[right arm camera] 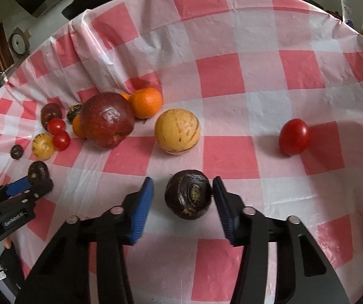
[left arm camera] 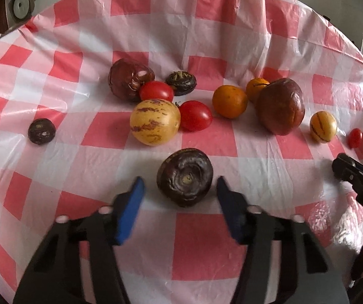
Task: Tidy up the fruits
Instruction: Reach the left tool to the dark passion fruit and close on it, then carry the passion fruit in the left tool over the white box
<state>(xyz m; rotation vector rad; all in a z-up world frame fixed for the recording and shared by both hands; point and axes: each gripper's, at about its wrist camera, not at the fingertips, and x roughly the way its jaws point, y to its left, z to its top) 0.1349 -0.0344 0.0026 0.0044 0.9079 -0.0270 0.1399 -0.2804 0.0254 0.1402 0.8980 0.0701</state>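
Fruits lie on a red-and-white checked cloth (left arm camera: pixel 201 248). My left gripper (left arm camera: pixel 180 190) is open, its blue pads either side of a dark purple round fruit (left arm camera: pixel 184 176) without touching it. My right gripper (right arm camera: pixel 182 193) is open around another dark purple fruit (right arm camera: pixel 188 194), whose right side is close to the right pad. Beyond lie a striped yellow melon (left arm camera: pixel 155 121), two red tomatoes (left arm camera: pixel 195 115), two oranges (left arm camera: pixel 229 101) and two dark red apples (left arm camera: pixel 280 106). In the right wrist view a second yellow melon (right arm camera: pixel 177 131) and a lone tomato (right arm camera: pixel 294 136) lie ahead.
Two more small dark fruits (left arm camera: pixel 41 131) lie on the left and at the back (left arm camera: pixel 180 82). A small striped melon (left arm camera: pixel 323 126) and a small tomato (left arm camera: pixel 355 138) lie at the right. The cloth rises in folds at the back (left arm camera: pixel 181 25). The left gripper shows at the right wrist view's left edge (right arm camera: pixel 16 197).
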